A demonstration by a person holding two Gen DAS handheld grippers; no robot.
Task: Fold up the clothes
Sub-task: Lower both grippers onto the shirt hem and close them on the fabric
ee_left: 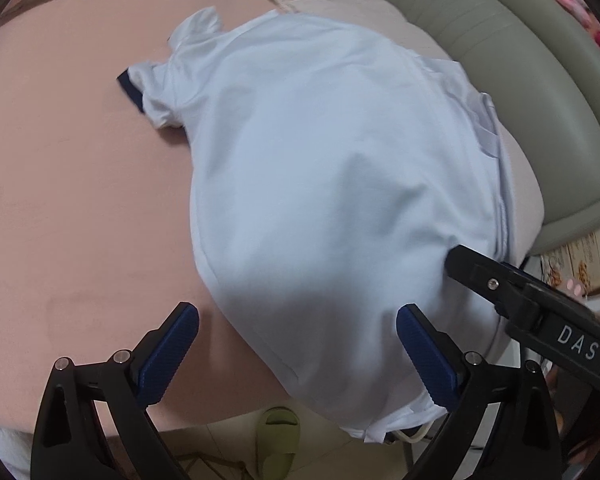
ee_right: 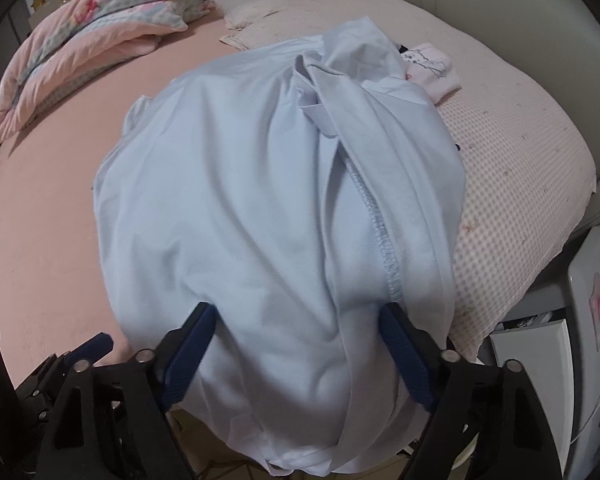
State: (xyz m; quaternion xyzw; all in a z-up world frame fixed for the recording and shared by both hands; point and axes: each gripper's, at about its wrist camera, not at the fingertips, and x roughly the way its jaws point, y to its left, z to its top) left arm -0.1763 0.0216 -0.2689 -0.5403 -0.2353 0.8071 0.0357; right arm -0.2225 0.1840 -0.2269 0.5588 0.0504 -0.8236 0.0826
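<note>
A pale blue-white shirt point(ee_left: 320, 168) lies spread on the pink bed sheet point(ee_left: 72, 184), one sleeve with a navy cuff point(ee_left: 130, 92) sticking out to the left. My left gripper point(ee_left: 298, 322) hovers open over the shirt's near hem at the bed edge, its right finger above the cloth and its left finger above the sheet. In the right wrist view the shirt point(ee_right: 240, 208) is bunched, with a stitched seam showing. My right gripper point(ee_right: 298, 322) stands wide, a hump of that cloth between its fingers without a clear pinch. One of its black fingers point(ee_left: 466, 260) rests against the shirt's right side.
A folded pink quilt point(ee_right: 92, 32) lies at the far left of the bed. A pink checked pillow point(ee_right: 520, 148) and a small printed white garment point(ee_right: 432, 68) are to the right, against the grey-green headboard point(ee_left: 520, 60). A green slipper point(ee_left: 278, 440) is on the floor below the bed edge.
</note>
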